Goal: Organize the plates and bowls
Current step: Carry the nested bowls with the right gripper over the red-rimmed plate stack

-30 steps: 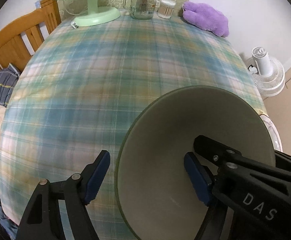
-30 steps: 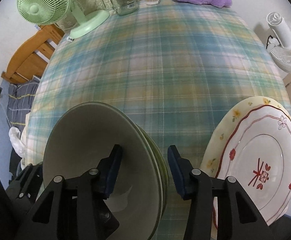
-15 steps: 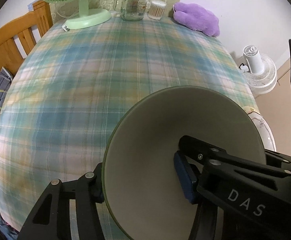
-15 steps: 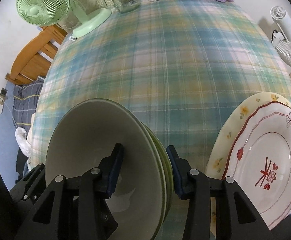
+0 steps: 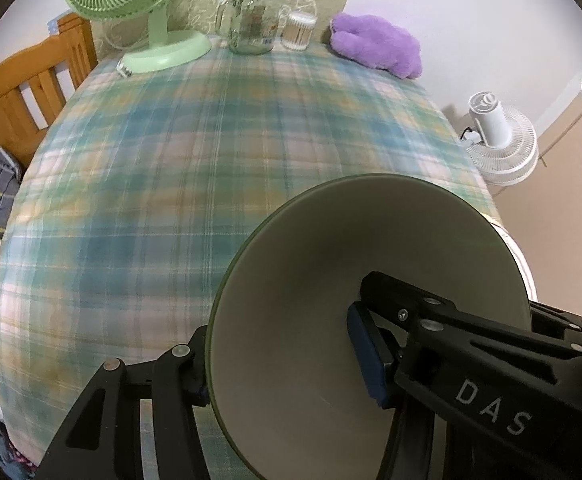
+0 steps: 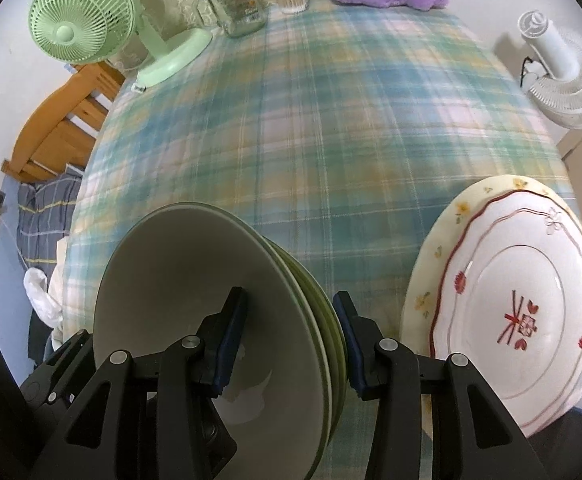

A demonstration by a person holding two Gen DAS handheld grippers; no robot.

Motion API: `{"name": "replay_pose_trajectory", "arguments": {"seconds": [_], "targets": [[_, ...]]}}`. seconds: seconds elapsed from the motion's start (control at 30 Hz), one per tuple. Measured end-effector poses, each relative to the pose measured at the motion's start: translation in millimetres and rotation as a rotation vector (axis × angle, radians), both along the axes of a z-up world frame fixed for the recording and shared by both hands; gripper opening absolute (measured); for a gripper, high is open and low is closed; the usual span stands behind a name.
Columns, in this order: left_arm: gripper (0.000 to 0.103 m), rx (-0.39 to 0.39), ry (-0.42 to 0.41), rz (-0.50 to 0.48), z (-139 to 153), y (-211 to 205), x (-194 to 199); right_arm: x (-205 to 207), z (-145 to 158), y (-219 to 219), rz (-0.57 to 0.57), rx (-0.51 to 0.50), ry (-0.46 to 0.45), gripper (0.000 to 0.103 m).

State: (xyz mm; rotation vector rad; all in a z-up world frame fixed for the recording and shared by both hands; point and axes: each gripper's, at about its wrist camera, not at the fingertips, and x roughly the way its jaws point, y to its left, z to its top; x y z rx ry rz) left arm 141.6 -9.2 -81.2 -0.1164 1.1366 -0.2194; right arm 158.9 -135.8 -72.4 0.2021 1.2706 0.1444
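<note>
Left gripper [image 5: 279,364] and right gripper [image 6: 289,338] both clamped on stack of grey-green ceramic bowls [image 6: 219,320], lower frame. Next: level two-handed lift clear of floral white plates [image 6: 507,304], likely.

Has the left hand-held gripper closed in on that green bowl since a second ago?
Yes. The left hand-held gripper has just been closing; its outer finger, earlier apart on the plaid tablecloth, now meets the green bowl wall.
</note>
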Motion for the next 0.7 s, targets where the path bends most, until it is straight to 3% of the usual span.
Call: {"name": "replay_pose_trajectory", "arguments": {"seconds": [0.37, 0.7], "targets": [[0.056, -0.014, -0.067, -0.04, 26, 15, -17, -23, 33, 14, -0.043, -0.017, -0.075, 0.047], [0.056, 0.007, -0.11, -0.045, 38, 18, -28, -40, 45, 22, -0.058, 0.002, -0.113, 0.047]]}}
